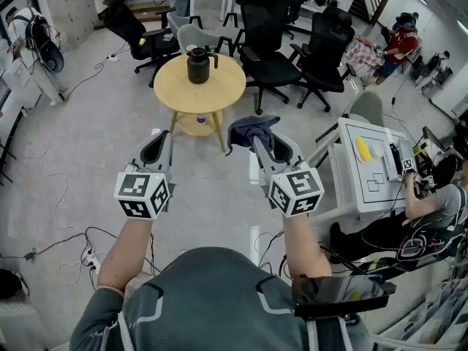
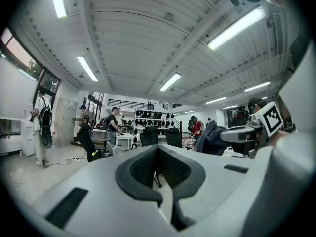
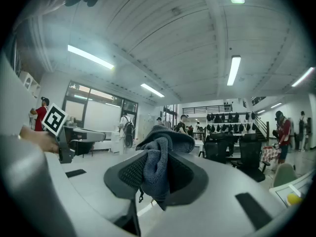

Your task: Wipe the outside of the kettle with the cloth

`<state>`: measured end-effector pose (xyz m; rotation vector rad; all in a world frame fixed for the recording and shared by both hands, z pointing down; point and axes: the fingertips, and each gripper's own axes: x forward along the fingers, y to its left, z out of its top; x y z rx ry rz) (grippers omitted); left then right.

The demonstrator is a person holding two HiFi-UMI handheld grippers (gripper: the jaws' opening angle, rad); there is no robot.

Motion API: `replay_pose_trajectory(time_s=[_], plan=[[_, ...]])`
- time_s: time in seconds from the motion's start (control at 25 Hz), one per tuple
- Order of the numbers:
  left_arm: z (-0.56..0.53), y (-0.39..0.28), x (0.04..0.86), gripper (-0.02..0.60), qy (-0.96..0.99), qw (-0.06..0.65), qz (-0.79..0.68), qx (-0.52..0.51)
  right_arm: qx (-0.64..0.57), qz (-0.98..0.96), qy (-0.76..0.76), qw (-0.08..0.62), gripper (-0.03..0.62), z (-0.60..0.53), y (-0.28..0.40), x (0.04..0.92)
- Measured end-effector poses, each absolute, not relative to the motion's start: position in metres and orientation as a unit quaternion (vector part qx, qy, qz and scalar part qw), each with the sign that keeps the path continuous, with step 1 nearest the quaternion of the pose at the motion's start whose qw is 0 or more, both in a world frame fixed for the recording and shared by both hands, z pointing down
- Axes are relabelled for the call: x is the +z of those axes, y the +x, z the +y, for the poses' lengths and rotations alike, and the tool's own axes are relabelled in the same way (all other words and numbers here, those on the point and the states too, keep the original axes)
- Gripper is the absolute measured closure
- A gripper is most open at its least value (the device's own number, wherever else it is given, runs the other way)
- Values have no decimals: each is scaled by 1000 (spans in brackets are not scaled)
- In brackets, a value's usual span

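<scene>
- Head view: the kettle (image 1: 198,66) stands on the round desk (image 1: 229,88), well apart from both grippers. Chairs (image 1: 265,57) crowd the desk's far side, so a hasty approach could bump them or knock the desk.
- Left gripper view: the left gripper (image 2: 157,149) has its jaws closed on nothing. Unless it steadies the kettle, a one-sided wipe could push or tip it.
- Right gripper view: the right gripper (image 3: 157,132) pinches the cloth (image 3: 155,174) between its jaws, in a bunched wad with a loose tail. Rubbing may drag the cloth out of that pinch, and the hard jaw tips, rather than fabric, could scrape the kettle.
</scene>
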<state>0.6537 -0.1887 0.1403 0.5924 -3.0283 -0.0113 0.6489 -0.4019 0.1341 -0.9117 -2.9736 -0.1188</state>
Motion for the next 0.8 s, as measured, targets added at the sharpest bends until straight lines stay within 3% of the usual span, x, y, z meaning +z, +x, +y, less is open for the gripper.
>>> replay_pose_trajectory(time_s=[0.8], plan=[[-156,654,150,574,209,39,-977,-3,-14,-953,-302,12,476,-367,655,134]])
